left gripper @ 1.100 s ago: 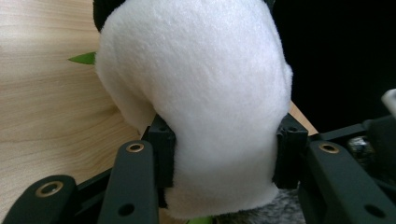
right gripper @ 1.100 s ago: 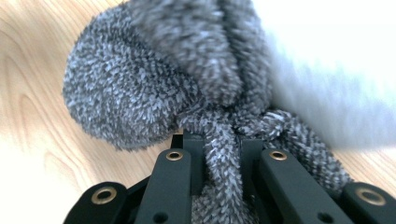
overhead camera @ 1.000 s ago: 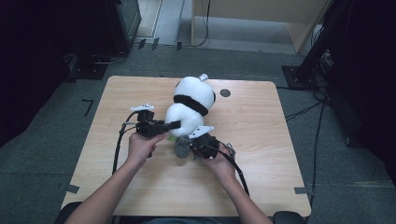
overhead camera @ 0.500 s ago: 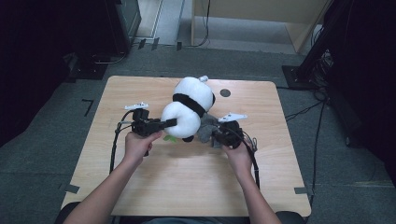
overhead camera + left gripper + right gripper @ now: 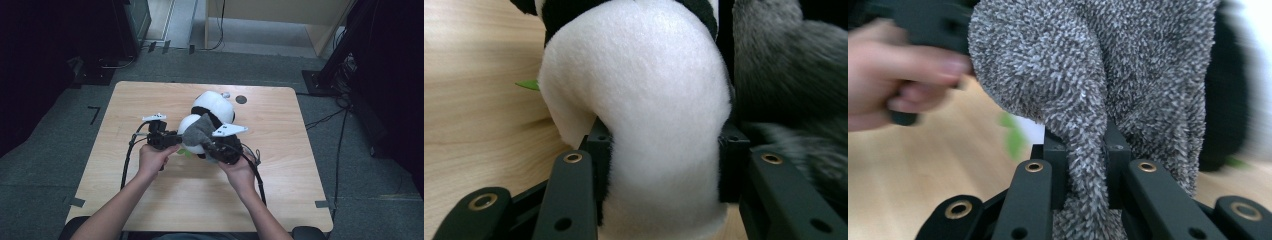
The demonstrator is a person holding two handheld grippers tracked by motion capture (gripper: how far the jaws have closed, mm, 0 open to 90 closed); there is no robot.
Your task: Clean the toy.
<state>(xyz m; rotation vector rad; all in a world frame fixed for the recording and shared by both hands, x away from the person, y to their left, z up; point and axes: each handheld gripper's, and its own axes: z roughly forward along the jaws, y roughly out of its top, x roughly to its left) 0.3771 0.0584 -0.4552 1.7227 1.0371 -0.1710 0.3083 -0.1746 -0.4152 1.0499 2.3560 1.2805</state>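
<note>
Room: grey carpet floor [image 5: 60,150] all round, dark rack [image 5: 125,25] far left, black stand and cables [image 5: 345,75] at right, pale wood cabinet [image 5: 280,15] at the far side.

Surface [image 5: 300,170]: light wood, rounded corners, small dark round hole [image 5: 241,99] near the far edge. Near half bare apart from the person's forearms coming in from the bottom. Right third bare out to the edge, left strip bare too. Far edge sits close behind the toy, little room there.

Plush panda [image 5: 212,107]: black and white, lying about centre, slightly toward the far side, well clear of the left, right and near edges. A bit of green [image 5: 184,151] shows just under its near end.

Grey cloth [image 5: 197,131]: fluffy, draped over the near white part of the panda, touching it, hanging up off the surface.

Left gripper [image 5: 172,140]: at the panda's left-near side, jaws partly closed, clamped on a white plush part [image 5: 639,100]; in the left gripper view both pads dent into it. The grey cloth sits just to the right of that part there.

Right gripper [image 5: 212,147]: at the panda's near-right side, jaws narrow, pinching a fold of the grey cloth [image 5: 1088,100]; the right gripper view shows the fold squeezed between the pads and the rest fanning above. The left hand [image 5: 893,70] shows blurred at the left of that view.
</note>
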